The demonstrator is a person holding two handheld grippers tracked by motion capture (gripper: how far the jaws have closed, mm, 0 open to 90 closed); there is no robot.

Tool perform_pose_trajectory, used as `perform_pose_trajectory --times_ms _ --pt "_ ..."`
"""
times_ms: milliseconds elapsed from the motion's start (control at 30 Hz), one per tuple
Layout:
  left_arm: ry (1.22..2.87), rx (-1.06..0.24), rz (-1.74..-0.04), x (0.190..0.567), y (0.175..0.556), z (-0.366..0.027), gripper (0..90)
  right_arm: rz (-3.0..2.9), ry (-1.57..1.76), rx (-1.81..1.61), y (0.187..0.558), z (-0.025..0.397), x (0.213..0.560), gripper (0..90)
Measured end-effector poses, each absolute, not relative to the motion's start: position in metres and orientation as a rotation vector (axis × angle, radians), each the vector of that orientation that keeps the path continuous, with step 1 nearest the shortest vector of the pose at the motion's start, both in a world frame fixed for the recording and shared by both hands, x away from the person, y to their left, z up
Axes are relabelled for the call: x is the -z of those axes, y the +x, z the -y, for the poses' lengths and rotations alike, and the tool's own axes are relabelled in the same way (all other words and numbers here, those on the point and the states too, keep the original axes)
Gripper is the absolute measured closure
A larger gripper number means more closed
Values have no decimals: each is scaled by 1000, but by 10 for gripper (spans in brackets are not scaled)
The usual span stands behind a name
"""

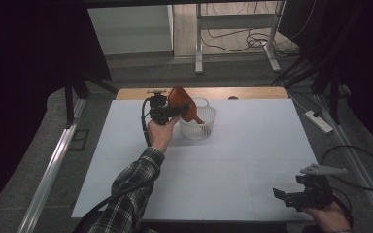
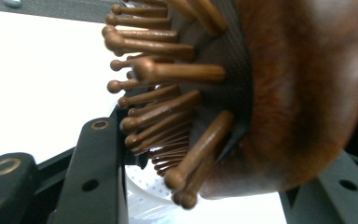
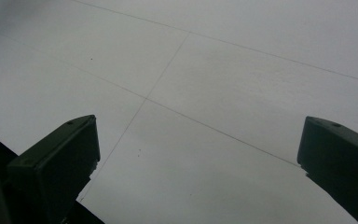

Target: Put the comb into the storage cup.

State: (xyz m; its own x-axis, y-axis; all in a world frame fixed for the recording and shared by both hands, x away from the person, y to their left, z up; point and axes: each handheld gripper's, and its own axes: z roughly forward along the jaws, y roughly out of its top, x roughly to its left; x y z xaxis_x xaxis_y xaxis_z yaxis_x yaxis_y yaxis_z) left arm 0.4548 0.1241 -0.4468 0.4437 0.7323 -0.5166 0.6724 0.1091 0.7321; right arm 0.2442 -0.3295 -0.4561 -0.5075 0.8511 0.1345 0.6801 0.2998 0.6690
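From above, the left gripper (image 1: pixel 175 110) holds a brown wooden hairbrush (image 1: pixel 183 103) at the far middle of the white table (image 1: pixel 252 160), right over the near-left rim of a small white perforated basket (image 1: pixel 200 127). The brush's long axis runs tilted, upper end toward far left, lower end dipping right into the basket. It looks like the brush is being put into or taken out of the basket; I can't tell which. Either way, I'd keep the grip firm and move along the brush's own slant so it doesn't tip the light basket. The right gripper (image 1: pixel 291 196) hovers at the near right corner, well apart.

In the left gripper view, the jaws are clamped on the hairbrush (image 2: pixel 303 93), its wooden pins (image 2: pixel 177 72) pointing left across the frame, the basket (image 2: pixel 149 196) just below.

In the right gripper view, the jaws stand wide apart over bare table (image 3: pixel 205 93), holding nothing.
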Motion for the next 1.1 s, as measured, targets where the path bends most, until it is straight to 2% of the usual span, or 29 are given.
perform_pose_trajectory --times_ms 667,1100 --pt "1549 -60 -1307 462 452 -134 427 -2335 1395 -983 245 328 457 0" --pt "1606 -94 -1297 463 454 -134 357 -2333 1392 -975 245 328 457 0"
